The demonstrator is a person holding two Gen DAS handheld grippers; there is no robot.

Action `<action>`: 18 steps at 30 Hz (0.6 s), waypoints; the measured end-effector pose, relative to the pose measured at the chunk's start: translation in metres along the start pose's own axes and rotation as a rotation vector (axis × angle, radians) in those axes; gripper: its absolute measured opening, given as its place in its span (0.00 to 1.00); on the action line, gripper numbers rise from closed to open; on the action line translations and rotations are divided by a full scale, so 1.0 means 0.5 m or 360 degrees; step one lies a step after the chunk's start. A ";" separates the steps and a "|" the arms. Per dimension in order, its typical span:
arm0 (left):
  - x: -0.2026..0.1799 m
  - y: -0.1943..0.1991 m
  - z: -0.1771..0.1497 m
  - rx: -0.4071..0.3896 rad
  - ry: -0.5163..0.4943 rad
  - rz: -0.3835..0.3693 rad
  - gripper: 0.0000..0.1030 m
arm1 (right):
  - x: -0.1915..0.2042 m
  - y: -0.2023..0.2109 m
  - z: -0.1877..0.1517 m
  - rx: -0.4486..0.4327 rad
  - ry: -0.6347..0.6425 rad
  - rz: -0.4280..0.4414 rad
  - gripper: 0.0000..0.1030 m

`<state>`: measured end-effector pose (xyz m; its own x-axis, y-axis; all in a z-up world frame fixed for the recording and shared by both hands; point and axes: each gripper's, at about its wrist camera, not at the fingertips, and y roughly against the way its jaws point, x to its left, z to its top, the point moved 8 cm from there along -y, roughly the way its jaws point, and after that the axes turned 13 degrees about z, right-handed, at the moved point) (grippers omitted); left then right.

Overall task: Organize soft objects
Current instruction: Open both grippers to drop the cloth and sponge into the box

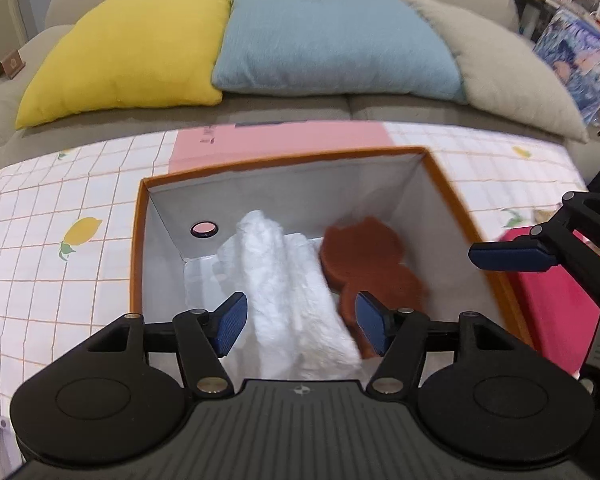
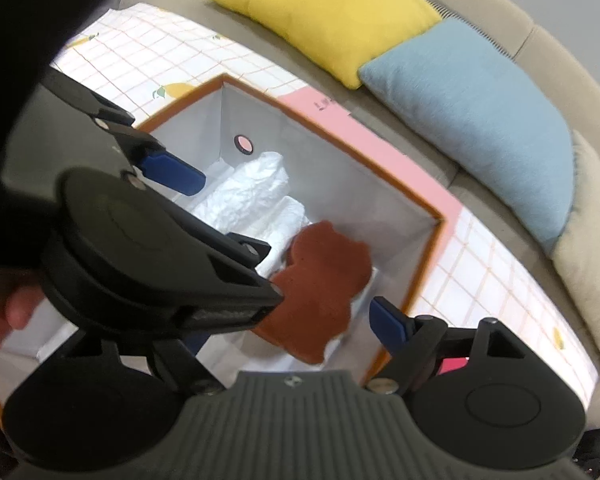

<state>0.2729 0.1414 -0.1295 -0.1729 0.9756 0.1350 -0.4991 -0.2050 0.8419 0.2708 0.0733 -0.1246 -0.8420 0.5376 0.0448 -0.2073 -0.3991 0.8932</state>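
An orange-rimmed storage box (image 1: 284, 158) with white lining stands on the checked cloth. Inside lie a white fluffy towel (image 1: 288, 280) and a brown bear-shaped soft toy (image 1: 376, 256). My left gripper (image 1: 300, 320) hovers over the box's near side, open, with the towel between its pads but untouched. My right gripper shows at the right edge as one blue pad (image 1: 512, 256). In the right wrist view the box (image 2: 380, 168), the towel (image 2: 256, 196) and the brown toy (image 2: 324, 280) appear; the right gripper (image 2: 296, 328) is open above the toy, its left finger hidden behind the left gripper (image 2: 172, 176).
A sofa behind holds a yellow cushion (image 1: 128, 48), a blue cushion (image 1: 332, 40) and a beige cushion (image 1: 512, 68). A pink sheet (image 1: 280, 140) lies under the box's far side. A magenta object (image 1: 552, 296) sits right of the box. Cluttered shelves (image 1: 572, 20) stand far right.
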 end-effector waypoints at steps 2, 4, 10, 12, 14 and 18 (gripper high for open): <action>-0.003 0.029 -0.003 -0.0037 0.0020 -0.0003 0.71 | 0.001 0.030 -0.007 -0.0037 -0.0020 -0.0008 0.78; -0.008 0.064 -0.006 -0.0092 0.0037 -0.0014 0.71 | 0.003 0.066 -0.019 -0.0087 -0.0069 -0.0006 0.78; -0.033 0.173 -0.029 -0.0301 0.0076 -0.0077 0.71 | 0.015 0.178 -0.065 -0.0284 -0.0201 -0.0004 0.78; -0.043 0.205 -0.040 -0.0370 0.0098 -0.0106 0.71 | 0.020 0.211 -0.089 -0.0349 -0.0239 -0.0010 0.79; -0.056 0.232 -0.053 -0.0406 0.0122 -0.0161 0.71 | 0.021 0.242 -0.119 -0.0420 -0.0287 -0.0021 0.79; -0.085 0.279 -0.090 -0.0489 0.0119 -0.0193 0.71 | 0.017 0.292 -0.189 -0.0551 -0.0411 -0.0102 0.79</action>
<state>0.1721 0.0680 -0.0412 -0.1529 0.9882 -0.0047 -0.7506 -0.1130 0.6510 0.1864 -0.0505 -0.0364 -0.6790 0.7199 0.1439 -0.4468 -0.5608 0.6970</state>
